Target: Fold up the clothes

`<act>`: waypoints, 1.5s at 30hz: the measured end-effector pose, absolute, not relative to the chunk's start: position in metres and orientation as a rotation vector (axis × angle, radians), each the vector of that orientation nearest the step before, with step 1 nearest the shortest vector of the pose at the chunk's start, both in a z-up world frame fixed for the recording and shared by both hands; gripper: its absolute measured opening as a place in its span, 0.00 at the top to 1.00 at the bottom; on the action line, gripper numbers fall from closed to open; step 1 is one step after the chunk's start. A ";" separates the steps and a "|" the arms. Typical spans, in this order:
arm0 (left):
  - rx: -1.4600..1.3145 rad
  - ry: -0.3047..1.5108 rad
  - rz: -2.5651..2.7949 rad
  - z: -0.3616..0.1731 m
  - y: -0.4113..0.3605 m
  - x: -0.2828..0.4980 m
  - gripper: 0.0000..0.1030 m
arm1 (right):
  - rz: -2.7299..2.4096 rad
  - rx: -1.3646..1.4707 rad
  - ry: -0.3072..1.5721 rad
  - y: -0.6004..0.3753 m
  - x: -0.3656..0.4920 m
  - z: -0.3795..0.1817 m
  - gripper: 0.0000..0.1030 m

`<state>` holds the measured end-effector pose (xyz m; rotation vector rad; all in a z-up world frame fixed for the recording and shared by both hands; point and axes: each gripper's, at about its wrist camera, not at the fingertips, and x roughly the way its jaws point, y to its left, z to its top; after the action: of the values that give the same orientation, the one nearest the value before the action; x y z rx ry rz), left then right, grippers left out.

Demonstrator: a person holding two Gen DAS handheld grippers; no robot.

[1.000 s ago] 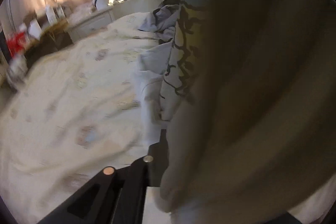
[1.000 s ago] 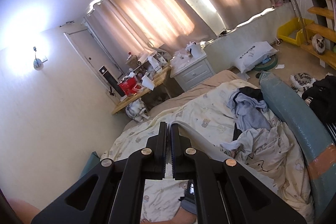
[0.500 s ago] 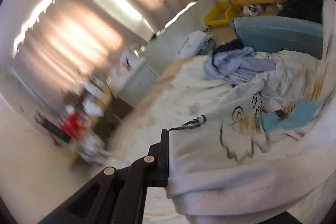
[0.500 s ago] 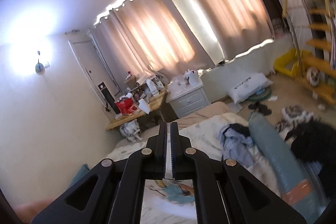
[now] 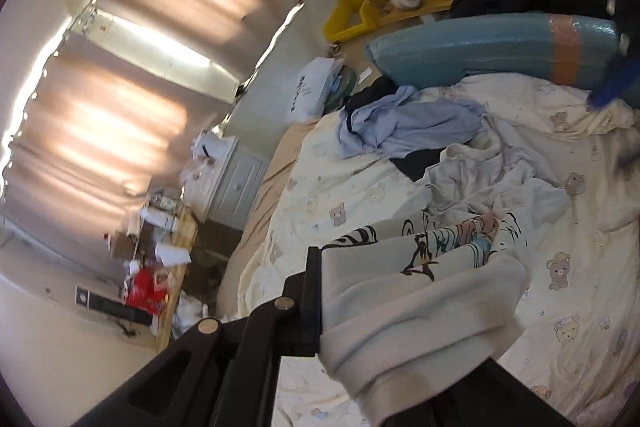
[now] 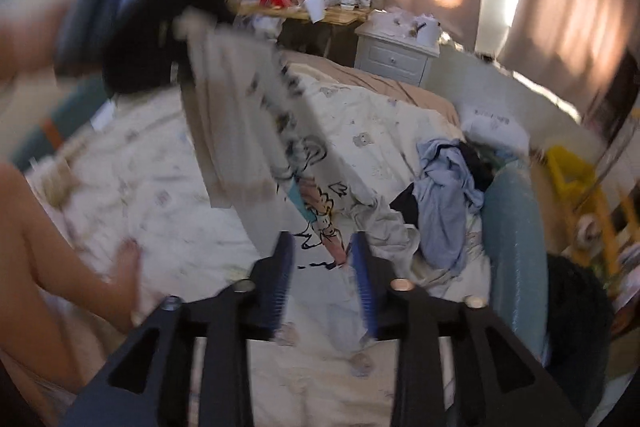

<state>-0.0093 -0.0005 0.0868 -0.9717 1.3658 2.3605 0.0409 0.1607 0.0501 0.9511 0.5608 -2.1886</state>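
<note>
Left hand-held gripper (image 5: pixel 320 301) pinches the cartoon-print shirt's (image 5: pixel 424 291) hem above the bed (image 5: pixel 568 287); right hand-held gripper (image 6: pixel 323 279), fingers spread, nears it. A taut, level hem would fold cleanest.

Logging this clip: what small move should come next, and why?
Probably bring the open right gripper onto the hanging shirt and close. Only the left gripper holds it, so the shirt droops toward the bed unspread.

A white nightstand (image 6: pixel 394 55) stands beside a cluttered wooden desk (image 6: pixel 304 14), before sunlit curtains (image 5: pixel 120 115).
</note>
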 end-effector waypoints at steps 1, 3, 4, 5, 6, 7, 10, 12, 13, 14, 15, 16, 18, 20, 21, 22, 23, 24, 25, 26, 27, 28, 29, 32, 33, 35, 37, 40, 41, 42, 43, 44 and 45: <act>-0.974 1.366 2.349 0.093 0.002 -0.009 0.99 | -2.181 0.920 0.546 0.158 0.047 0.049 0.28; -0.976 1.386 2.308 0.107 0.008 -0.008 0.99 | -2.176 0.857 0.476 0.157 0.057 0.054 0.09; -0.974 1.401 2.286 0.115 0.012 -0.007 0.99 | -2.188 0.814 0.454 0.153 0.063 0.060 0.09; -0.971 1.425 2.262 0.123 0.017 -0.005 0.99 | -2.199 0.772 0.432 0.149 0.068 0.066 0.09; -0.975 1.441 2.242 0.129 0.021 -0.004 0.99 | -2.226 0.722 0.427 0.146 0.073 0.073 0.09; -0.984 1.453 2.221 0.135 0.025 -0.003 0.99 | -2.275 0.664 0.454 0.141 0.077 0.079 0.09; -1.048 1.449 2.164 0.146 0.035 -0.001 0.99 | -2.349 0.572 0.466 0.131 0.080 0.092 0.09; -1.073 1.434 2.154 0.152 0.040 -0.002 0.99 | -2.351 0.596 0.394 0.125 0.077 0.095 0.09; -1.093 1.412 2.155 0.155 0.043 -0.003 0.99 | -2.381 0.601 0.371 0.120 0.076 0.096 0.09; -1.114 1.389 2.157 0.159 0.046 -0.005 0.99 | -2.433 0.595 0.385 0.115 0.076 0.095 0.09; -1.134 1.368 2.158 0.162 0.048 -0.007 0.99 | -2.514 0.582 0.429 0.109 0.075 0.093 0.09; -1.154 1.354 2.155 0.165 0.050 -0.008 0.99 | -2.594 0.567 0.474 0.103 0.075 0.091 0.09; -1.189 1.360 2.135 0.167 0.053 -0.009 0.99 | -2.719 0.541 0.585 0.091 0.073 0.085 0.10; -1.199 1.388 2.124 0.168 0.054 -0.009 0.99 | -2.829 0.515 0.693 0.080 0.069 0.079 0.10; -1.207 1.386 2.122 0.169 0.054 -0.009 0.99 | -2.858 0.521 0.741 0.076 0.067 0.075 0.10; -1.211 1.378 2.126 0.172 0.054 -0.010 0.99 | -2.886 0.526 0.789 0.073 0.064 0.072 0.10; -1.217 1.367 2.131 0.174 0.054 -0.010 0.99 | -2.913 0.531 0.837 0.069 0.061 0.068 0.11; -1.222 1.355 2.141 0.177 0.053 -0.012 0.99 | -2.940 0.536 0.887 0.065 0.059 0.064 0.12; -1.222 1.356 2.154 0.180 0.052 -0.013 0.99 | -2.960 0.540 0.933 0.062 0.057 0.060 0.14; -1.221 1.365 2.160 0.183 0.051 -0.015 0.99 | -2.970 0.540 0.969 0.061 0.055 0.054 0.18; -1.219 1.373 2.165 0.185 0.049 -0.016 0.99 | -2.976 0.553 0.990 0.062 0.053 0.049 0.24; -1.216 1.378 2.171 0.187 0.047 -0.016 0.99 | -2.973 0.591 0.979 0.068 0.049 0.044 0.28; -1.214 1.375 2.181 0.190 0.044 -0.016 0.99 | -2.970 0.629 0.968 0.073 0.045 0.039 0.35; -1.182 1.354 2.218 0.201 0.035 -0.015 0.99 | -2.931 0.739 0.924 0.092 0.035 0.031 0.41; -1.173 1.338 2.223 0.205 0.033 -0.014 0.99 | -2.915 0.756 0.936 0.095 0.034 0.029 0.41; -1.137 1.336 2.234 0.212 0.030 -0.010 0.99 | -2.876 0.797 0.983 0.099 0.032 0.023 0.42; -1.110 1.316 2.260 0.219 0.025 -0.008 0.99 | -2.859 0.832 0.991 0.106 0.033 0.018 0.44; -1.085 1.315 2.319 0.226 0.012 -0.011 0.99 | -2.860 0.900 0.907 0.121 0.033 0.011 0.57; -1.102 1.298 2.347 0.229 0.004 -0.015 0.99 | -2.855 0.906 0.883 0.122 0.032 0.011 0.57; -1.130 1.287 2.361 0.230 -0.004 -0.020 0.99 | -2.849 0.912 0.860 0.123 0.031 0.012 0.61; -1.145 1.288 2.371 0.230 -0.011 -0.023 0.99 | -2.844 0.918 0.836 0.124 0.030 0.012 0.67; -1.156 1.302 2.378 0.229 -0.016 -0.025 0.99 | -2.839 0.924 0.813 0.124 0.029 0.013 0.82; -1.166 1.322 2.381 0.227 -0.020 -0.026 0.99 | -2.833 0.929 0.790 0.125 0.028 0.013 0.98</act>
<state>-0.0256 -0.0199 0.2274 -1.1664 1.3223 2.3805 0.0281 0.1253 0.0132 0.9294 0.7901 -2.8331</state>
